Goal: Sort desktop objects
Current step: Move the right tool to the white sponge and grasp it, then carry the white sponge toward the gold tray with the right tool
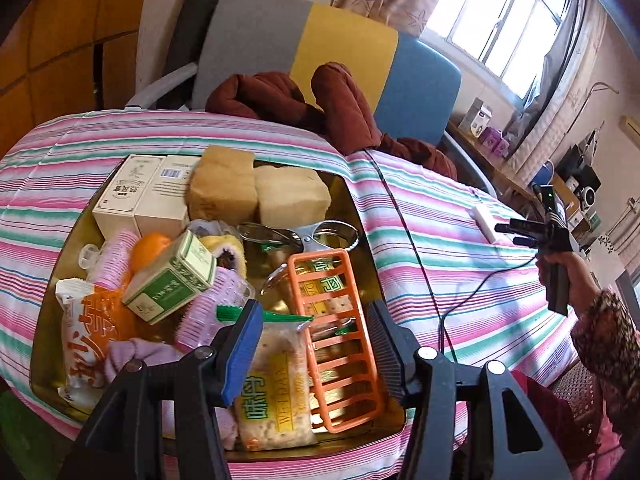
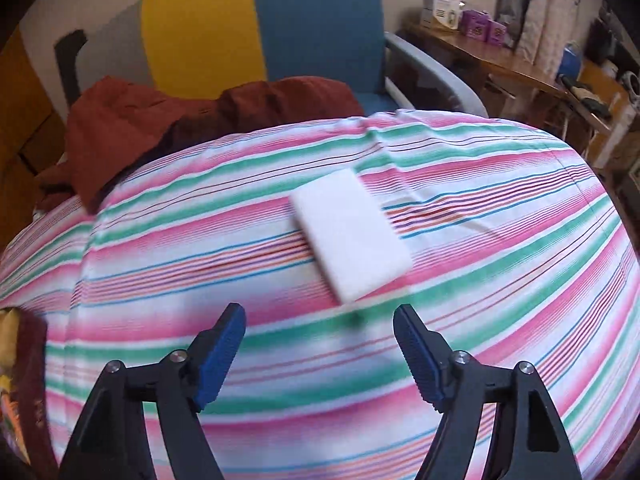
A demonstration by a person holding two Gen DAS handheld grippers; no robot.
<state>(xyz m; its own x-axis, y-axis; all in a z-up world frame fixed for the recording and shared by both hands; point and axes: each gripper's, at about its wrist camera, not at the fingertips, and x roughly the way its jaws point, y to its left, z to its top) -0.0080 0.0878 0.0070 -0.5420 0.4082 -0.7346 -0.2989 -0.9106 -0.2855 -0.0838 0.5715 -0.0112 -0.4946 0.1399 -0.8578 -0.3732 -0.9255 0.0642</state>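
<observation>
You are working over a tablecloth (image 2: 500,240) striped pink, green and white. On it you are viewing a plain white block (image 2: 350,234). Beside the cloth's gold tray (image 1: 356,208), an orange rack (image 1: 340,340) is showing.

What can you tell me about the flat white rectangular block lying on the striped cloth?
The flat white rectangular block looks soft and matte, like foam or a sponge, with no markings visible. It lies flat and askew on the pink, green and white striped cloth, alone, touching nothing else. The open right gripper hovers just short of it, not touching.
</observation>
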